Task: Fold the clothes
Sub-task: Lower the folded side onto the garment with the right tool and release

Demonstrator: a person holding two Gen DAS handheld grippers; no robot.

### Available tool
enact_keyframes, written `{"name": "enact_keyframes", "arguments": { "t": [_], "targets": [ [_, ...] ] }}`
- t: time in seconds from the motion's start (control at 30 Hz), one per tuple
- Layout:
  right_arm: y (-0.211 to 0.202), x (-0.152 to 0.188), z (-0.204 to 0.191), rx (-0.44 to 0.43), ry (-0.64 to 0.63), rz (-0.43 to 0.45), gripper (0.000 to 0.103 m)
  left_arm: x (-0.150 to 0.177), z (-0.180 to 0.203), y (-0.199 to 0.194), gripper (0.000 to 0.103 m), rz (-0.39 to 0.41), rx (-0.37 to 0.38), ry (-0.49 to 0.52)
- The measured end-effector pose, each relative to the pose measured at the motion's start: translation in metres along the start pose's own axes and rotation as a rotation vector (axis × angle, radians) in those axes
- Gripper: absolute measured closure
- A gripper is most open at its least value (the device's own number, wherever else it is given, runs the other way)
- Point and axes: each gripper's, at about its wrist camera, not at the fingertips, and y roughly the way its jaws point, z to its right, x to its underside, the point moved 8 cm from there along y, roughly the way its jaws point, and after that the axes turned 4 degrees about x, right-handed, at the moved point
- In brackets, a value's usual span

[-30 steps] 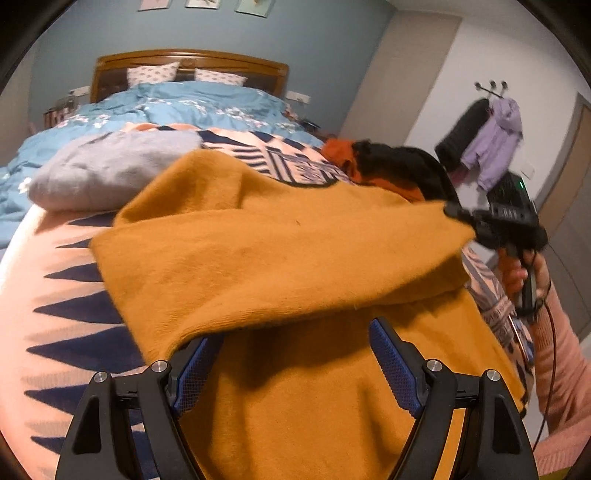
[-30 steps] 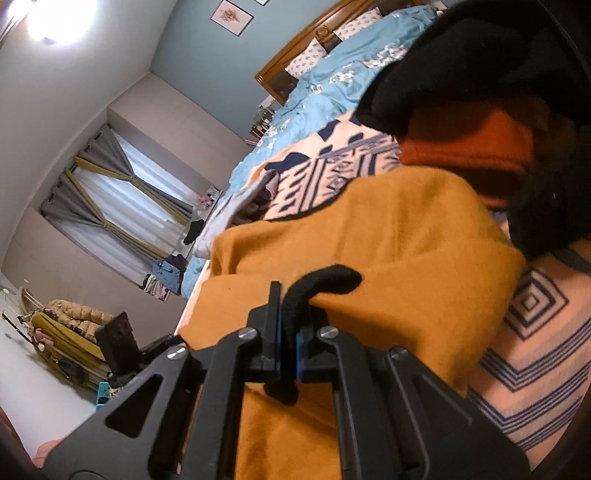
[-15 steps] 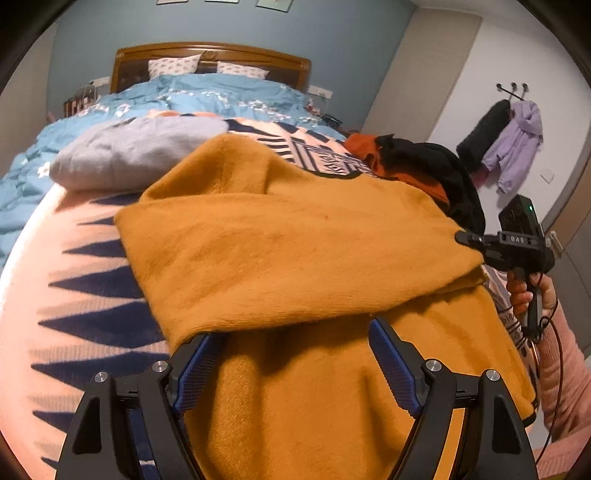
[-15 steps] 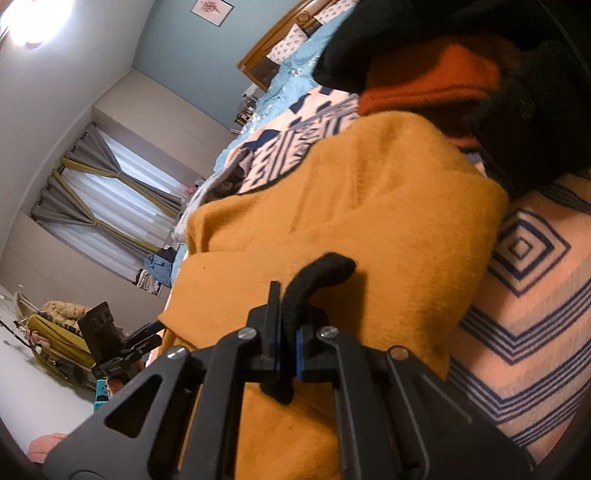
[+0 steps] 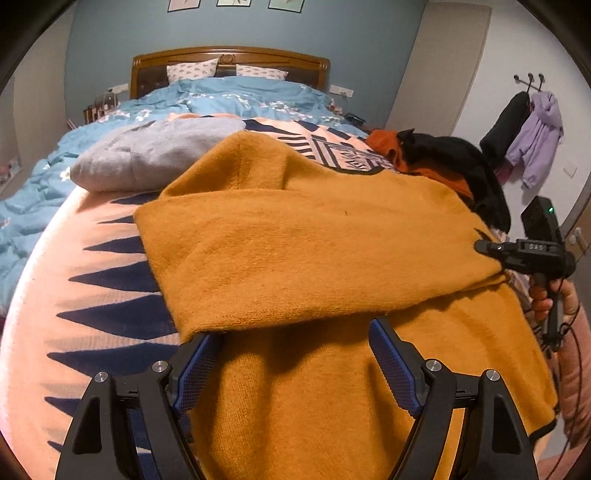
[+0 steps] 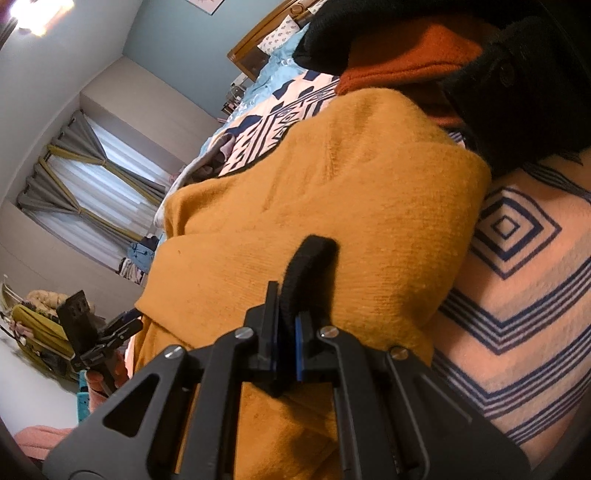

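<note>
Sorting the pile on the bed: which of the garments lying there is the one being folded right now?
The mustard-yellow knit sweater, spread in front with one flap folded over. The grey sweater and the rust-orange and black clothes lie bunched farther back.

You get warm, dim indoor light; a ceiling lamp (image 6: 27, 14) glares at the right view's top left. Both fisheye views bend and darken at the edges. Focus stays acceptable.

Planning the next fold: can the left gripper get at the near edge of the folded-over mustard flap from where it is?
Probably yes: the left gripper is open, with the mustard sweater flap's edge right at its fingertips and nothing between.
</note>
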Motion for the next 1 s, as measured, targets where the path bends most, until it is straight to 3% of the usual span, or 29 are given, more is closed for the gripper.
{"name": "enact_keyframes", "arguments": {
  "t": [0.2,0.53,0.8,1.0],
  "targets": [
    [-0.001,0.002,-0.001,0.026,-0.02,-0.01,0.093,0.002,0.006,-0.003,0.021,0.007,-0.074,0.039],
    [-0.009,0.006,-0.005,0.08,-0.07,-0.004,0.092,-0.003,0.014,-0.019,0.021,0.052,-0.123,0.083],
    [-0.013,0.008,-0.003,0.118,-0.076,-0.014,0.091,-0.001,0.048,-0.059,0.02,0.106,0.005,0.14],
    [-0.027,0.01,-0.009,0.119,-0.105,-0.006,0.084,0.011,0.115,-0.063,0.02,0.065,0.171,0.247]
  ]
}}
